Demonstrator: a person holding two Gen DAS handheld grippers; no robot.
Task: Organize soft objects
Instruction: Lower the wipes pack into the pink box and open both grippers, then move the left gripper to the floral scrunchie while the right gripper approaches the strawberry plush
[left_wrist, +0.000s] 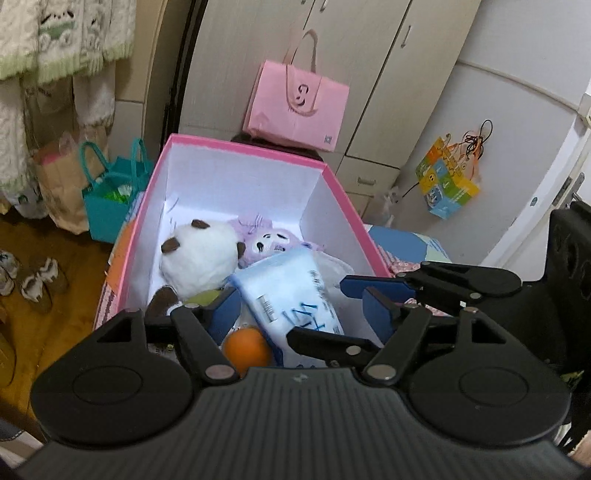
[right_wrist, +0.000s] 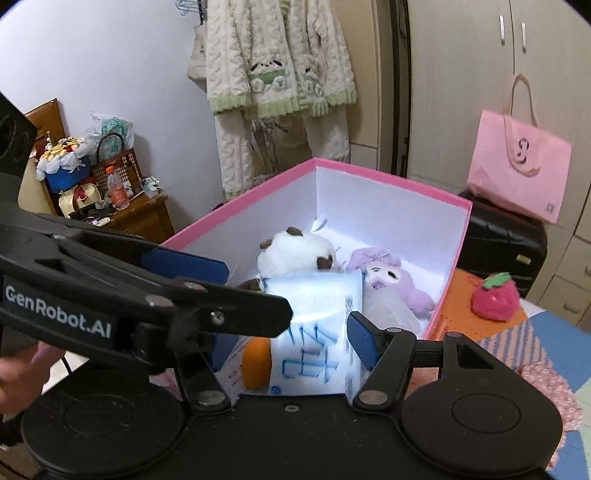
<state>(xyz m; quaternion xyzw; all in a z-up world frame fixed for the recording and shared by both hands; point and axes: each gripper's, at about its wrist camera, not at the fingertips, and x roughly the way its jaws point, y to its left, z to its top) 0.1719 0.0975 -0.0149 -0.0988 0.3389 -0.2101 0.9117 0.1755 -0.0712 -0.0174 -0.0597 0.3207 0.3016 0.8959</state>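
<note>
A pink box (left_wrist: 343, 192) with white inner walls stands on the bed. Inside lie a white panda plush (left_wrist: 201, 254), a purple plush (left_wrist: 266, 242), a pale blue tissue pack (left_wrist: 291, 295) and an orange ball (left_wrist: 247, 349). My left gripper (left_wrist: 299, 312) is open over the box's near end, its fingers on either side of the tissue pack. My right gripper (right_wrist: 295, 343) is open, its fingers astride the same tissue pack (right_wrist: 317, 332), with the panda (right_wrist: 295, 253) and purple plush (right_wrist: 388, 280) beyond. The other gripper's finger (right_wrist: 184, 264) crosses the right wrist view. A red strawberry plush (right_wrist: 496, 299) lies on the bed right of the box.
A pink paper bag (left_wrist: 299, 107) sits on a dark suitcase (right_wrist: 502, 240) behind the box, before a wardrobe. A teal bag (left_wrist: 110, 199) and shoes (left_wrist: 37, 280) are on the floor at left. A cluttered wooden nightstand (right_wrist: 136, 218) stands far left. A patchwork bedspread (right_wrist: 535, 354) lies under the box.
</note>
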